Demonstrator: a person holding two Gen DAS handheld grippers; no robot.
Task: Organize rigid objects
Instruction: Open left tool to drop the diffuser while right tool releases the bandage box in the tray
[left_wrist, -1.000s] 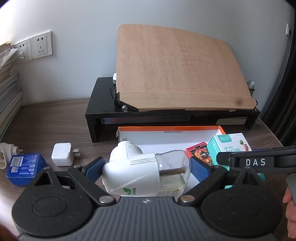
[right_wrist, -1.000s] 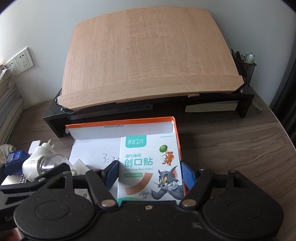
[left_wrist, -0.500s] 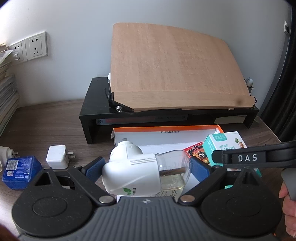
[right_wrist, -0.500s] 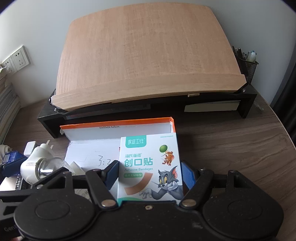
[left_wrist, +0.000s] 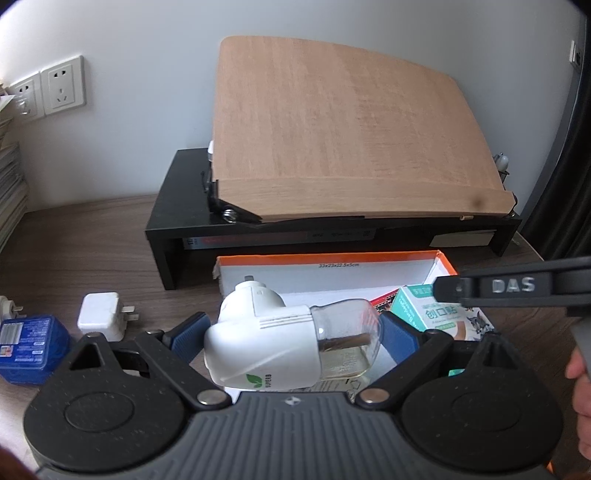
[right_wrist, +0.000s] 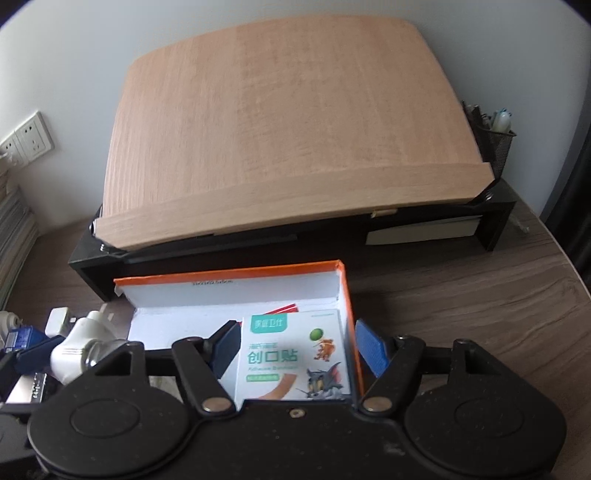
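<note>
Roughly midway: the bandage box (right_wrist: 295, 360) sits at the lower centre inside the orange tray (right_wrist: 347, 295), between the right gripper (right_wrist: 295, 349) pads, whose jaws have just been closing slightly yet stand clear of it. The left gripper (left_wrist: 291, 339) clamps the vaporizer (left_wrist: 280, 343) above the tray. The charger (left_wrist: 99, 315) and blue box (left_wrist: 27, 341) wait at the lower left.

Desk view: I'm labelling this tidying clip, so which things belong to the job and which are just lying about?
Job: vaporizer, plaster box, orange box; probably also the charger and blue box waiting on the desk.

Lying about: board, black stand, sockets, pen pot.
</note>
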